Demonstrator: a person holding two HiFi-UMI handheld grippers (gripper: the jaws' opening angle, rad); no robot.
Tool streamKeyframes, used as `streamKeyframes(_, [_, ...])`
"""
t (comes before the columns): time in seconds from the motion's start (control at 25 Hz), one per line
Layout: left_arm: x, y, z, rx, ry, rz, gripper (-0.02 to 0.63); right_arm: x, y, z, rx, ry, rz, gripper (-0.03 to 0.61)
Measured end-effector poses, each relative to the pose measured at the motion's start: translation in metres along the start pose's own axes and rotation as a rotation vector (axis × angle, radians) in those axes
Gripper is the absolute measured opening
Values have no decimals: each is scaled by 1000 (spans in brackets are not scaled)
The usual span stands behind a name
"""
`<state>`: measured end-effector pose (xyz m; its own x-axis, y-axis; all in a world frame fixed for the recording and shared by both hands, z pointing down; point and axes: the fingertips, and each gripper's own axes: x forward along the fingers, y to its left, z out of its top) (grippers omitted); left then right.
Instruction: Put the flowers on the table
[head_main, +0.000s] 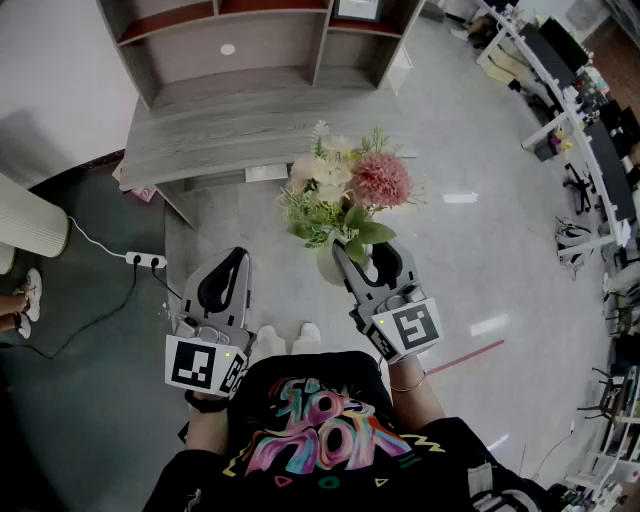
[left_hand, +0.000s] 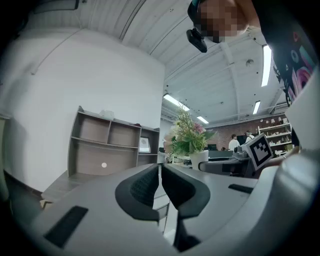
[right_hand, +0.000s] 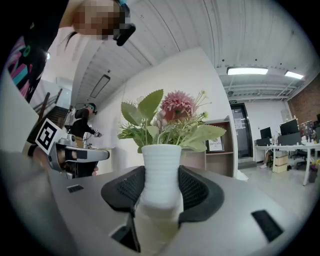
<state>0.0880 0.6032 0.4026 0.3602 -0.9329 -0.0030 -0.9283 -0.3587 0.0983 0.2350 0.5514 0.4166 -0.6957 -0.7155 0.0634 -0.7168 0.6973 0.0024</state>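
The ribbed vase (right_hand: 161, 170) is white, its flowers (head_main: 342, 188) pink and cream (leaves (right_hand: 150, 106) green).

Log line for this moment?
right gripper: shut on white vase of flowers | left gripper: shut, empty | white vase: not yet on table

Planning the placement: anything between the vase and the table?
No. Head view shows only bare floor between vase and table.

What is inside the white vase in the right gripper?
A pink flower, pale blooms and green leaves rise from its mouth. The vase wall hides their stems lower down.
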Motion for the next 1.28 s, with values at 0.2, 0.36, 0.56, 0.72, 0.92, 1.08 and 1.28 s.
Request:
streamKeyframes(0.2, [3,-4,5,7,-13,22,35,4,4,25,-14,-69,22,224])
streamKeyframes(0.36, [1,-3,0,11,-20,55,35,4,2,17,-17,-67,50,224])
streamKeyframes(0.56, [-1,-11,-10,19,-26,120,35,-2,-8,6,4,-69,95,224])
streamKeyframes(0.72, [-6,-24,-21,32,-21,179,35,-14,-18,-5,1,-62,148,224])
streamKeyframes(0.92, [-13,3,-13,13,-12,245,35,12,-10,-7,-2,-24,194,224])
streamKeyframes(1.08, [11,-2,54,24,-1,266,35,25,-33,59,18,-26,215,224])
streamKeyframes(1.28, [63,57,138,29,6,265,35,107,-54,140,29,-26,214,224])
